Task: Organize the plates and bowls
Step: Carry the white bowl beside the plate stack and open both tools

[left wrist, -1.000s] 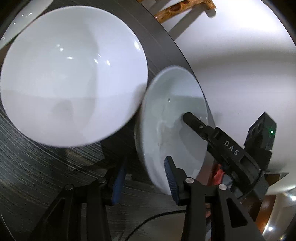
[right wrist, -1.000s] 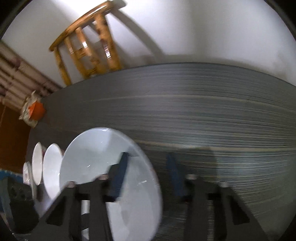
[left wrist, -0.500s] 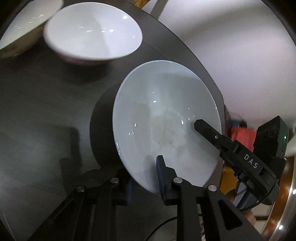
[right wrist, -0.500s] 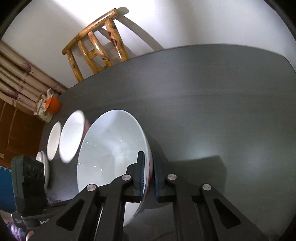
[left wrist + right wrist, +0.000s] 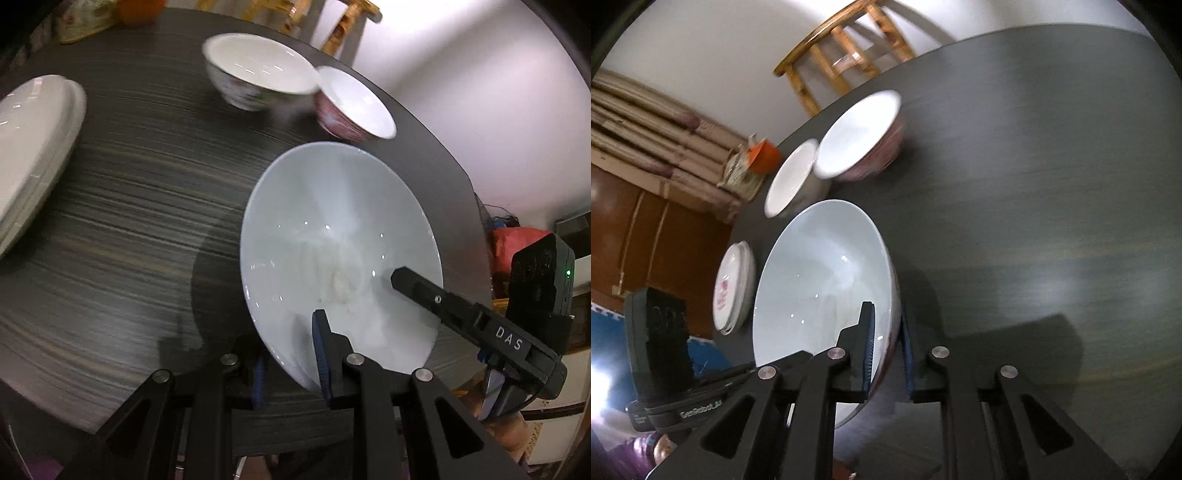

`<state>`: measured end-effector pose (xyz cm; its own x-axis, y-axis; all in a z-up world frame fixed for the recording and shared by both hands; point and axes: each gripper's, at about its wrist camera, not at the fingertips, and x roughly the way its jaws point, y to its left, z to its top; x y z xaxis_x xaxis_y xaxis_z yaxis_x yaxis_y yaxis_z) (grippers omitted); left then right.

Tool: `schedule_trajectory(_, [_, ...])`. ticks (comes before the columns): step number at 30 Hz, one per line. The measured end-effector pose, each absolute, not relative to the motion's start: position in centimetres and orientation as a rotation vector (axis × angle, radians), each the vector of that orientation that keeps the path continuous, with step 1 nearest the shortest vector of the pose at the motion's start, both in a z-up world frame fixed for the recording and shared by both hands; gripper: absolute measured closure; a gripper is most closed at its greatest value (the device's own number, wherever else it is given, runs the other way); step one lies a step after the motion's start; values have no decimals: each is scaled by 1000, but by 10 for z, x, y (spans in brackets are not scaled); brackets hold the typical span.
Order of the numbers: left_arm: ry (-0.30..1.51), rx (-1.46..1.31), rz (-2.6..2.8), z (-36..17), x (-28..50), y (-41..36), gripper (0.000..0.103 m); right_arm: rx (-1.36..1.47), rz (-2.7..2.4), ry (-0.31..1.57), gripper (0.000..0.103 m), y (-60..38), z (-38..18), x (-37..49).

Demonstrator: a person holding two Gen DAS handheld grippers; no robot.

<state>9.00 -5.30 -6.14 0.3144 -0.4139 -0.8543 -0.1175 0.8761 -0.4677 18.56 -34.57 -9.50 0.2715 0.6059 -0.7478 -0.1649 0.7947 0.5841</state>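
You've got the big white bowl [image 5: 332,236] clamped from both sides: left gripper [image 5: 290,354] pinches its near rim at 6 o'clock, right gripper [image 5: 886,350] bites the rim at 3. It's over the dark table [image 5: 1034,184]; stacked plates [image 5: 33,147] at 9 o'clock, two small bowls [image 5: 258,74] at 12.

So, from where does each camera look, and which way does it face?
Left wrist: sits on the left gripper, faces down over the table; its fingers clamp the big bowl's near rim; the right gripper enters from the right.
Right wrist: sits on the right gripper, faces across the table toward a chair; its fingers pinch the big bowl's wall.
Shared: big bowl, two small bowls, plates.
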Motion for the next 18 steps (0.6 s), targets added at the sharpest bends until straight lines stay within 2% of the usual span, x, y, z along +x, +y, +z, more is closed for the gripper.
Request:
schedule_trajectory(3, [1222, -491, -192, -59, 84, -24, 81, 451, 559, 1203, 88, -319, -101, 175])
schedule_trajectory(11, [1178, -492, -202, -71, 93, -10, 81, 431, 565, 1203, 87, -268, -104, 163])
schedule_trajectory(18, [1151, -475, -202, -78, 94, -3, 81, 419, 545, 1210, 87, -267, -112, 161])
